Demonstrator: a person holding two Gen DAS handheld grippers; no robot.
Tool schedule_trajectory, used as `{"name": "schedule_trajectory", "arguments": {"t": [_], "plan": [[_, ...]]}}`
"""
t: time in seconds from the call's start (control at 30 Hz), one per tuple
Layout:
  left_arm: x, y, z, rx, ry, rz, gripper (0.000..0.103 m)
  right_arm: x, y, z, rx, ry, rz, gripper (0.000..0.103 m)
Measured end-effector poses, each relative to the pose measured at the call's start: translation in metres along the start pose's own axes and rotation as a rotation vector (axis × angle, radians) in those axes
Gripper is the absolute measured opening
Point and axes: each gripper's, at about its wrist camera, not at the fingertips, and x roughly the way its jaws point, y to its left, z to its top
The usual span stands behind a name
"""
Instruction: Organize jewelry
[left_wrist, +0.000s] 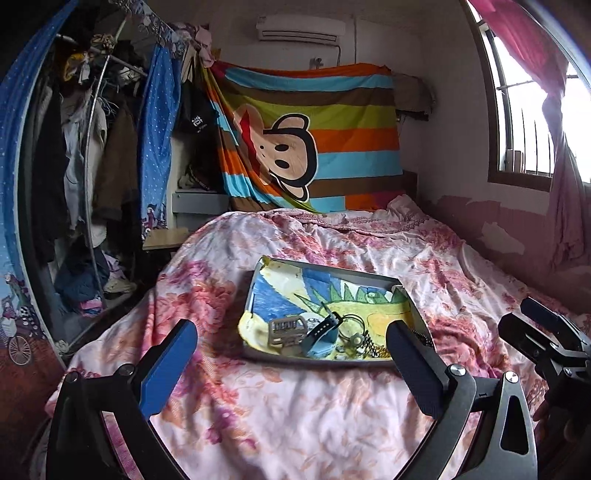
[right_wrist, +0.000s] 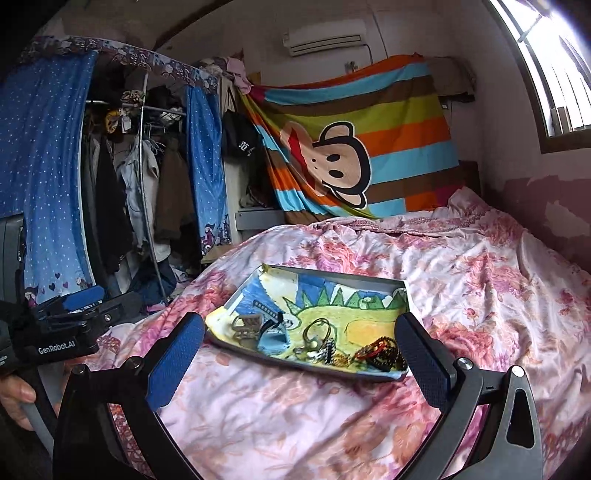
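Observation:
A shallow grey tray (left_wrist: 400, 286) (right_wrist: 384, 282) lined with a child's dinosaur drawing lies on the bed. At its near end lies a heap of jewelry: a metal buckle (left_wrist: 286, 328) (right_wrist: 245, 325), a blue strap piece (left_wrist: 321, 338) (right_wrist: 271, 338), rings and a clasp (left_wrist: 351, 328) (right_wrist: 316, 334), gold chain (left_wrist: 376, 352) (right_wrist: 341, 360) and a red-and-dark bangle (right_wrist: 380, 352). My left gripper (left_wrist: 291, 369) is open and empty, just short of the tray. My right gripper (right_wrist: 301, 369) is open and empty, also just short of it.
The bed has a rumpled pink floral quilt (left_wrist: 295, 424) (right_wrist: 480, 277). An open wardrobe with hanging clothes (left_wrist: 85, 166) (right_wrist: 140, 184) stands left. A striped monkey cloth (left_wrist: 314, 147) hangs behind. A window (left_wrist: 524, 110) is right. Each gripper shows in the other's view (left_wrist: 546, 339) (right_wrist: 66, 325).

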Motion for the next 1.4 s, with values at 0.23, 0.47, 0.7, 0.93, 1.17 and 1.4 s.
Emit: {"name": "schedule_trajectory", "arguments": {"t": [0.23,0.47,0.7,0.93,1.17,1.4], "plan": [[-0.018,0.017,-0.023,-0.025,0.012,0.023,0.103,-0.019,0.004,-0.02,0.02,-0.012,-0.054,0.101],[-0.02,0.017,-0.048,0.011,0.003,0.051,0.103,-0.026,0.006,-0.042,0.021,-0.012,-0.085,0.101],[-0.013,0.021,-0.071,0.041,0.038,0.06,0.103,-0.019,0.005,-0.059,0.006,0.001,-0.105,0.101],[-0.009,0.027,-0.079,0.016,0.051,0.065,0.103,-0.022,0.002,-0.069,-0.006,-0.022,-0.12,0.101],[-0.009,0.021,-0.082,0.056,0.05,0.055,0.103,-0.016,0.004,-0.075,-0.016,0.007,-0.128,0.101],[-0.011,0.018,-0.082,0.068,0.049,0.053,0.103,-0.012,0.0,-0.077,-0.002,0.017,-0.131,0.101]]}}
